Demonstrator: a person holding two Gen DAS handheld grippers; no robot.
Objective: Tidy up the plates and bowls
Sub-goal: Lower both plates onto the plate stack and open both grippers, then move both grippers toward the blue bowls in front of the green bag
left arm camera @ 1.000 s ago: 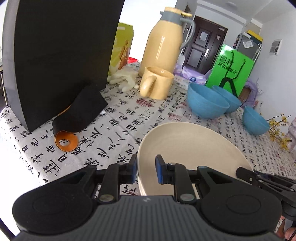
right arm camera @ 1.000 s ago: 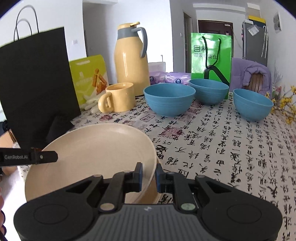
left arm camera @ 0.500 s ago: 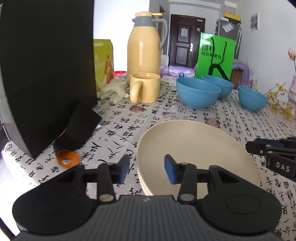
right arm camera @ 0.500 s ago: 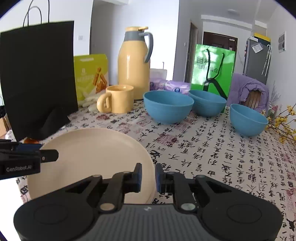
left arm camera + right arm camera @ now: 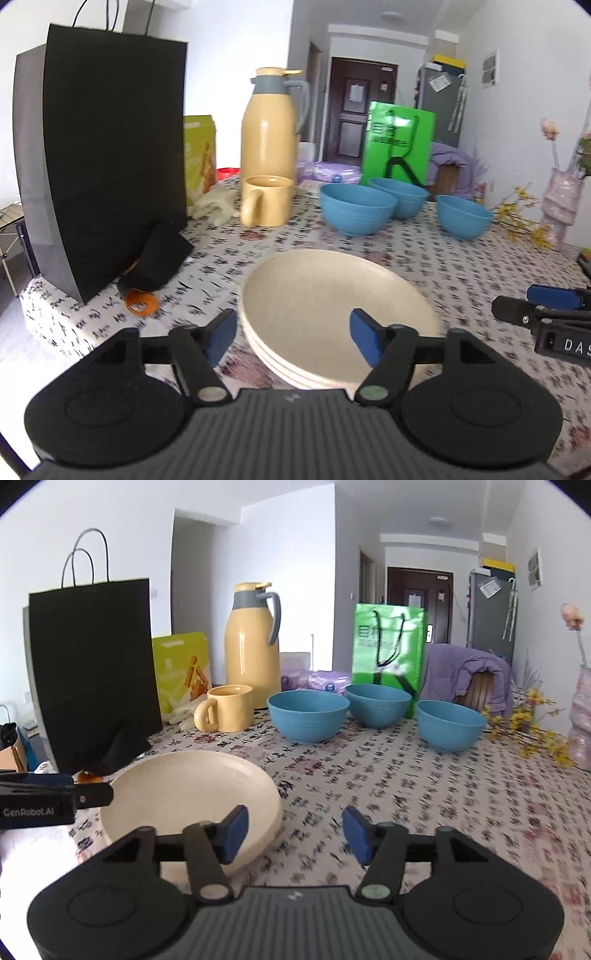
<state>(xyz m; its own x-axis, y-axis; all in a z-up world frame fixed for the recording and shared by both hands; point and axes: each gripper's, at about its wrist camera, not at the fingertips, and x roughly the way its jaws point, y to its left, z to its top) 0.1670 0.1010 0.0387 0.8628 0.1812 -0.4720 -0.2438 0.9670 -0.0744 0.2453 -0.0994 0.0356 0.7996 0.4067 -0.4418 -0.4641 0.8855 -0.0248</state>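
- While both claws tilt a little downward over the patterned tablecloth (image 5: 424,794), the left gripper (image 5: 293,338) has just been opening its jaws, which stand well apart with nothing pressed between the blue pads.
- The near rim of the stack of cream plates (image 5: 332,306) lies between and just beyond that claw's fingertips, below them, resting on the cloth; layered rims show at the stack's near edge.
- The right gripper (image 5: 293,834) has likewise just been opening, its jaws apart and clamped on nothing; the plates sit ahead and to its left, the left fingertip over their near rim, the right fingertip over bare cloth.
- Each claw shows at the edge of the other's view, on opposite sides of the plates.
- Farther ahead of both claws, three blue bowls (image 5: 308,716) stand upright and apart from the plates: one nearer and to the left, one behind it, one off to the right. Their insides are not visible from here.
- Left of the bowls stands a yellow mug (image 5: 229,712), with a yellow thermos jug (image 5: 253,642) behind it.
- Far ahead on the left a black paper bag (image 5: 110,155) stands upright; a green bag (image 5: 388,646) rises behind the bowls.
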